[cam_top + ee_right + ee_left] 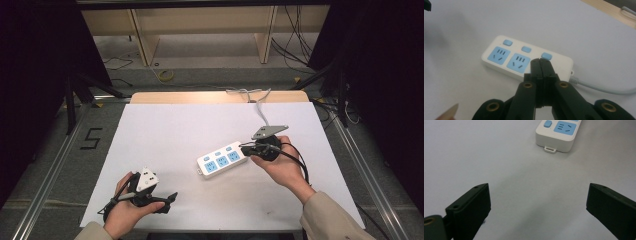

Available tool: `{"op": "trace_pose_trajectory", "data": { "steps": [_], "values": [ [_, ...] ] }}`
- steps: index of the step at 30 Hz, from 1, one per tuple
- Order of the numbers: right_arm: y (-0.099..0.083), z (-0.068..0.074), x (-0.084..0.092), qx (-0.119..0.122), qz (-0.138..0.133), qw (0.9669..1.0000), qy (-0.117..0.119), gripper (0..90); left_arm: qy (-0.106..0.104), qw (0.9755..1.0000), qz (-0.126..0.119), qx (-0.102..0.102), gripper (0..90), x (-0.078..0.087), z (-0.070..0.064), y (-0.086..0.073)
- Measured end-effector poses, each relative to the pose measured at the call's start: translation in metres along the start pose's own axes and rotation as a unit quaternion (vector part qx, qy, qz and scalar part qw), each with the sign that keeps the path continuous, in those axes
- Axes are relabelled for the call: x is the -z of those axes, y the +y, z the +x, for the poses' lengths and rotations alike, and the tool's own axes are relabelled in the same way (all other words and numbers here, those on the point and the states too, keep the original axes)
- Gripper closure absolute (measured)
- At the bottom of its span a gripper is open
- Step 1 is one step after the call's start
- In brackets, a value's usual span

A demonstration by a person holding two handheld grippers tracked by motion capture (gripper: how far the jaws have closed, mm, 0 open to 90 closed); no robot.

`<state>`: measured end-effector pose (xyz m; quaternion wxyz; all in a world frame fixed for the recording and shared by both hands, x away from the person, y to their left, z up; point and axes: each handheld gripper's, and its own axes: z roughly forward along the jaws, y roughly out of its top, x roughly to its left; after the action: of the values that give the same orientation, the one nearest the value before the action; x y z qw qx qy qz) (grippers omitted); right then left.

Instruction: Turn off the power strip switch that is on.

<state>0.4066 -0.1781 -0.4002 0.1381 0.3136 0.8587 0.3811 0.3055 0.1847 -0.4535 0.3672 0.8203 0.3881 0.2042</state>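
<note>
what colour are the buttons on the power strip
Light blue, on a white power strip; the buttons show best in the right gripper view.

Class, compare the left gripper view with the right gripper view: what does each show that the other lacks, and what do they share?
Left gripper view alone: its own tongs standing wide open over bare white table sheet, and the small hanging tab at the end of the power strip.

Right gripper view alone: its own tongs pressed shut, tips by the third blue switch; the strip's grey cord; the table's wooden edge.

Both: the white power strip with blue sockets and switches, lying on the white sheet.
</note>
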Motion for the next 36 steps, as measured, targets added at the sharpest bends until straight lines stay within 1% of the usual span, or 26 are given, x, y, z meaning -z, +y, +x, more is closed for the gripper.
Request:
{"op": "trace_pose_trajectory", "data": {
  "steps": [36],
  "values": [
    [0.021,0.000,-0.022,-0.002,0.027,0.9996,0.006,90.0,0.001,1.0000,-0.003,0.000,5.7,0.000,0.000,0.000]
  ]
}}
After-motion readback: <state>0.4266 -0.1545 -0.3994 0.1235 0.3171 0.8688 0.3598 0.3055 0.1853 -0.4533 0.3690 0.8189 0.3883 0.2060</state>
